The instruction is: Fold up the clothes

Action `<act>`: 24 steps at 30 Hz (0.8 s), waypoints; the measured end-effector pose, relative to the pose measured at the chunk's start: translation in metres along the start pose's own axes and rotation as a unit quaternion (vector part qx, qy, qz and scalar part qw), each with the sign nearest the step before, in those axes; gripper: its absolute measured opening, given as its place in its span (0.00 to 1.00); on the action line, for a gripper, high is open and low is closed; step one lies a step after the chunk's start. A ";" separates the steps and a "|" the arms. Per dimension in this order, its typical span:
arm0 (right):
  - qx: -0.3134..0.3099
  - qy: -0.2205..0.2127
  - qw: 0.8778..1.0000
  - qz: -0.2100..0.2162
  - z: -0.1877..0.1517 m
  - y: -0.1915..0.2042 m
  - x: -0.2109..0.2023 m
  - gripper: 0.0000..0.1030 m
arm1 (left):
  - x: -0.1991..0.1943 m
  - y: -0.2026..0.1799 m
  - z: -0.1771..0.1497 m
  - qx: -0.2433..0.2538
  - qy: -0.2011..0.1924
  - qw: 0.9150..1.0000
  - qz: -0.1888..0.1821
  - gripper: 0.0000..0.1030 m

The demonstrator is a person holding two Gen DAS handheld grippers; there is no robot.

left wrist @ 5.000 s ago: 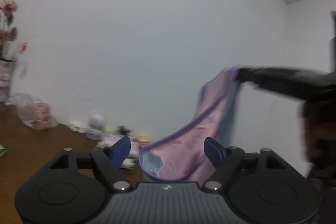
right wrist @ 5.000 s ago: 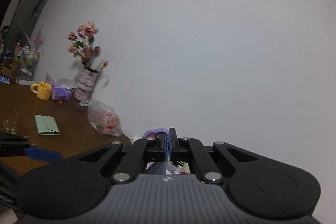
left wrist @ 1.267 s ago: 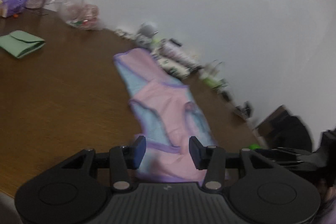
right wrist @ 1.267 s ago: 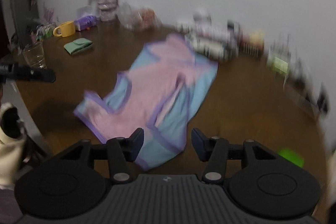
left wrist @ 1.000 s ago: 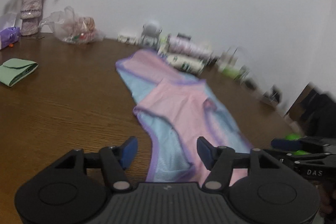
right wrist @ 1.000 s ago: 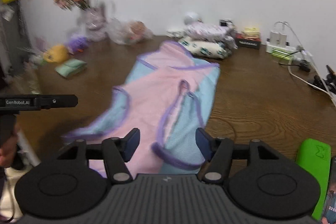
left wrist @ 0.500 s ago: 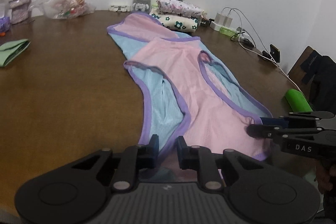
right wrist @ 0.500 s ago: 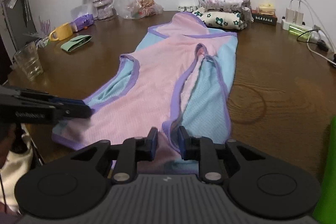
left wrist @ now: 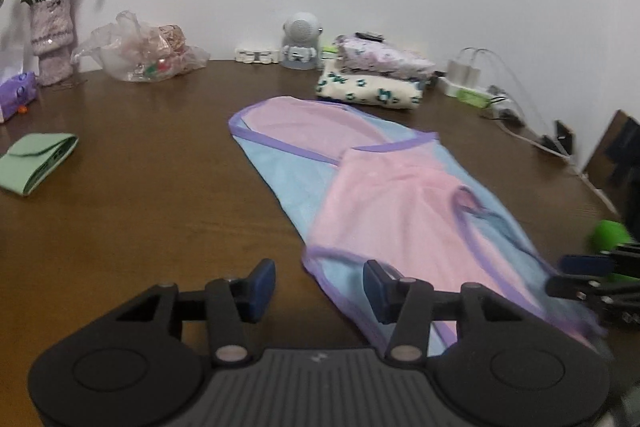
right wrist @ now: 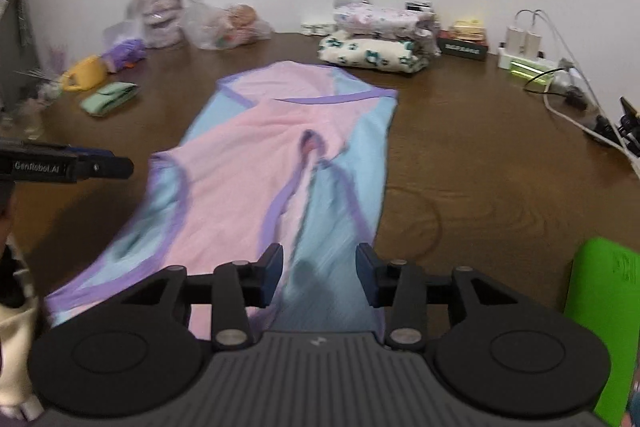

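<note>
Your garment (right wrist: 256, 163) lies spread lengthwise on the brown table (left wrist: 120, 195), near hem towards you, far end close to the stacked folded clothes (right wrist: 376, 35). Smooth it flat before you fold; then, I judge, take the two near corners together and carry them evenly towards the far edge so the sides stay square.

It is a thin pink and pale-blue top with purple binding, one armhole edge curled over along the middle.

Your left gripper (left wrist: 316, 285) stands half open and has just been opening, nothing clamped, the hem corner just beside its right pad. Your right gripper (right wrist: 320, 275) likewise has just parted, half open above the blue panel, gripping nothing.
</note>
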State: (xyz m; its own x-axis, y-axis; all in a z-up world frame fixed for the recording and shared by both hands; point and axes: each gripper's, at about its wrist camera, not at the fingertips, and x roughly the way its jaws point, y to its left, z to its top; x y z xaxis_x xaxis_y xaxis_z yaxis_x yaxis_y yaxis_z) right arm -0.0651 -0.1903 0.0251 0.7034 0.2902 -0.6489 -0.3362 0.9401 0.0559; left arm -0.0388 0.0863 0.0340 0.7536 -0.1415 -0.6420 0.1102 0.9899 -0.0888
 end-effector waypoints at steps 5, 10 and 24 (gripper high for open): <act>0.010 0.006 1.000 -0.019 -0.002 -0.002 0.016 0.39 | 0.026 -0.010 0.005 0.009 0.011 1.000 -0.005 0.48; -0.001 0.009 1.000 -0.026 -0.009 0.000 0.020 0.39 | 0.037 -0.015 0.002 0.021 0.008 1.000 0.016 0.42; -0.003 0.011 0.999 -0.033 0.000 -0.007 0.030 0.35 | -0.030 0.010 -0.038 -0.052 0.040 0.996 0.056 0.03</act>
State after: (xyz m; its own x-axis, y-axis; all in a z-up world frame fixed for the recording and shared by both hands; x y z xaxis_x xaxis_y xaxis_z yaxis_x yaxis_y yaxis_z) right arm -0.0413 -0.1881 0.0052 0.7110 0.2231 -0.6668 -0.2932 0.9560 0.0072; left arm -0.0846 0.1007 0.0238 0.7031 -0.0333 -0.7103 -0.0424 0.9952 -0.0887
